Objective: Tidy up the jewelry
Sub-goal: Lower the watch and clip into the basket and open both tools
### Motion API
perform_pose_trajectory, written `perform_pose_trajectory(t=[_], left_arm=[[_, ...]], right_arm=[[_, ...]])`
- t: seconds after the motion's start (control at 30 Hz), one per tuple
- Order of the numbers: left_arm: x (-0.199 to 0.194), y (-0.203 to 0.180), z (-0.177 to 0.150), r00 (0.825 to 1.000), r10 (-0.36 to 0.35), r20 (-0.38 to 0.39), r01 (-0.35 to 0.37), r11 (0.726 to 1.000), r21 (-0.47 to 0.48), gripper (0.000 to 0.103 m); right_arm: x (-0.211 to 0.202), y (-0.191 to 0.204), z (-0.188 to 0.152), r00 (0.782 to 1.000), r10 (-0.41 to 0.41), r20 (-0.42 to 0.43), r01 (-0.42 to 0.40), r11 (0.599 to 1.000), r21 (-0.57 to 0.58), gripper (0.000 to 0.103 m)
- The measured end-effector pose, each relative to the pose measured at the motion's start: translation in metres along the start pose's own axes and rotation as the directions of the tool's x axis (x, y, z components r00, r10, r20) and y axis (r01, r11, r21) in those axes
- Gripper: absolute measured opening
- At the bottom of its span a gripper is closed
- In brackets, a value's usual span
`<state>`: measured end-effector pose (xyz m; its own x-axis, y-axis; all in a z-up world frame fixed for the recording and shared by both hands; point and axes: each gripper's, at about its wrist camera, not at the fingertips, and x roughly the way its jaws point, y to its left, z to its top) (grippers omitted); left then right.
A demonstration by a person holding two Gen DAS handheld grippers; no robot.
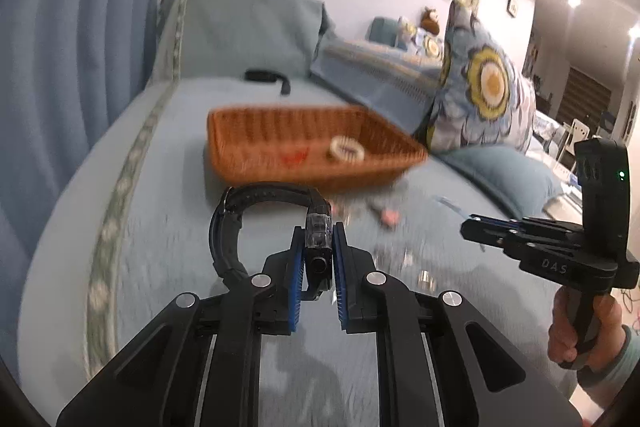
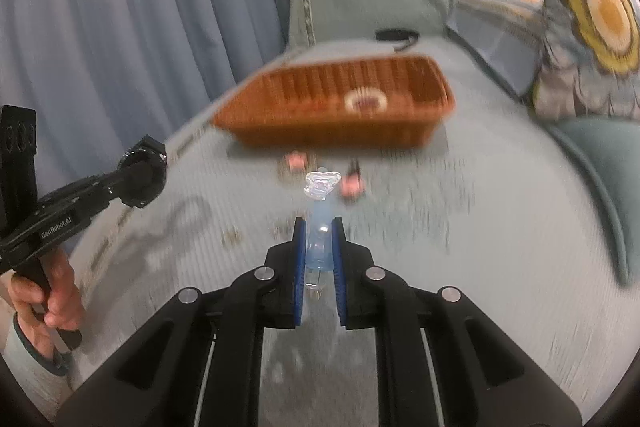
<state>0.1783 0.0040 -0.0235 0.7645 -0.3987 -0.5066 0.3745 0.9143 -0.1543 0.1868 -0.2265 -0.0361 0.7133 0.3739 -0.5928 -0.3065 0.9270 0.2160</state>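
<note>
My left gripper (image 1: 319, 233) is shut on a black wristwatch (image 1: 256, 211), held above the blue bedspread in front of a brown wicker basket (image 1: 248, 163). The basket holds a white bead bracelet (image 1: 346, 150) and a red item (image 1: 294, 158). My right gripper (image 2: 319, 227) is shut on a pale blue hair clip with a clear bow (image 2: 320, 187). The basket (image 2: 400, 135) lies ahead of it with the bracelet (image 2: 365, 103) inside. The left gripper with the watch (image 2: 144, 173) shows at the left of the right wrist view. The right gripper (image 1: 470, 227) shows at the right of the left wrist view.
Pink earrings (image 2: 352, 187) and small silver pieces (image 1: 426, 279) lie loose on the bedspread before the basket. A black band (image 1: 266, 77) lies behind the basket. A flowered cushion (image 1: 480, 87) stands at the right. Blue curtains (image 2: 120, 27) hang at the left.
</note>
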Motion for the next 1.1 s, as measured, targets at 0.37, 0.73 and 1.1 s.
perform_pose_trajectory(t=[0.37,0.73,1.1], left_arm=[[0.094,0.015,0.084,1.0,-0.016,0.001,0.016,0.999,-0.04,0.012],[0.159,0.023,0.078,0.993,-0.007,-0.116,0.003,0.999,-0.032,0.012],[0.112,0.01,0.077,0.988,-0.123,-0.09,0.122,0.992,-0.02,0.044]], right_arm=[[0.087,-0.017,0.111,1.0,-0.031,0.005,0.031,0.998,-0.048,0.01],[0.156,-0.039,0.118,0.989,-0.047,-0.144,0.049,0.999,0.01,0.011],[0.125,-0.055,0.104,0.991,0.051,-0.127,-0.038,0.993,0.108,0.017]])
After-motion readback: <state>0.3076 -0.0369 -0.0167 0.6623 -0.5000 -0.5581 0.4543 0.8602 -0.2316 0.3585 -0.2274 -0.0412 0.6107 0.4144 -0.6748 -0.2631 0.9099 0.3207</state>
